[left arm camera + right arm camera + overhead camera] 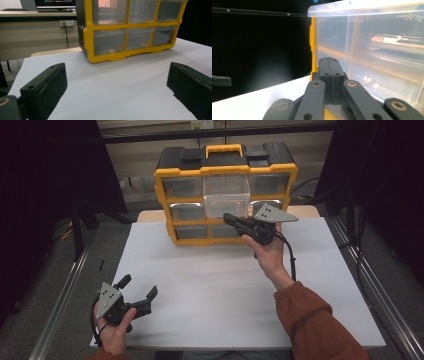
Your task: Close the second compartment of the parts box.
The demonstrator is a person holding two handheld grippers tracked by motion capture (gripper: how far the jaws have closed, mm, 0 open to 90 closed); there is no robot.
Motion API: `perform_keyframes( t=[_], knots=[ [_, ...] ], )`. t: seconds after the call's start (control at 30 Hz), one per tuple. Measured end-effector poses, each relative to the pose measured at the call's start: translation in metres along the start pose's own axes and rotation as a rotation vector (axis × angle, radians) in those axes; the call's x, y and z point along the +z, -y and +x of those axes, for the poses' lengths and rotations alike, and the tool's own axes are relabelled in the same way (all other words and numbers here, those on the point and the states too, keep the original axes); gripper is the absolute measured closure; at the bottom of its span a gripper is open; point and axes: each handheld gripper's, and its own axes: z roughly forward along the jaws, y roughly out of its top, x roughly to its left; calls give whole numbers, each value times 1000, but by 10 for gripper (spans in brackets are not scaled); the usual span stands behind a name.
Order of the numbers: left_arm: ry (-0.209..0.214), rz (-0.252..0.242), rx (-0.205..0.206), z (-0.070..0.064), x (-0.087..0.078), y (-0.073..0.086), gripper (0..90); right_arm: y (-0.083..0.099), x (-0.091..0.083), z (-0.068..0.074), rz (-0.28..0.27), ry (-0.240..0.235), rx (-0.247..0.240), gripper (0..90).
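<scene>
Fingers of your right gripper [231, 218] are pressed together at the clear drawer [226, 195], which is pulled partway out of the yellow organizer [170, 180]. Whether they pinch its edge, I cannot tell. Your left gripper [137, 287] rests spread on the surface [210, 280].

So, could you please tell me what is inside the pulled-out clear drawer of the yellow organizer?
The clear drawer looks empty through its see-through walls. The right tool, shut, covers its lower front edge, so that corner stays unseen.
</scene>
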Motion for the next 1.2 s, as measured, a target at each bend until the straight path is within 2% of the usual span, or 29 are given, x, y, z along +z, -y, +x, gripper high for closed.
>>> perform_keyframes(
  t=[0.27,0.4,0.73,1.2],
  knots=[
    [8,3,2,1,0,0,31,3,4,-7,-4,33,1,900],
    [-4,4,6,0,-1,0,31,4,6,-9,-6,46,1,900],
    [-7,-1,1,-1,-1,0,31,3,8,-8,-3,62,-12,900],
    [-13,2,8,0,-1,-1,31,2,11,-11,-14,74,2,900]
  ],
)
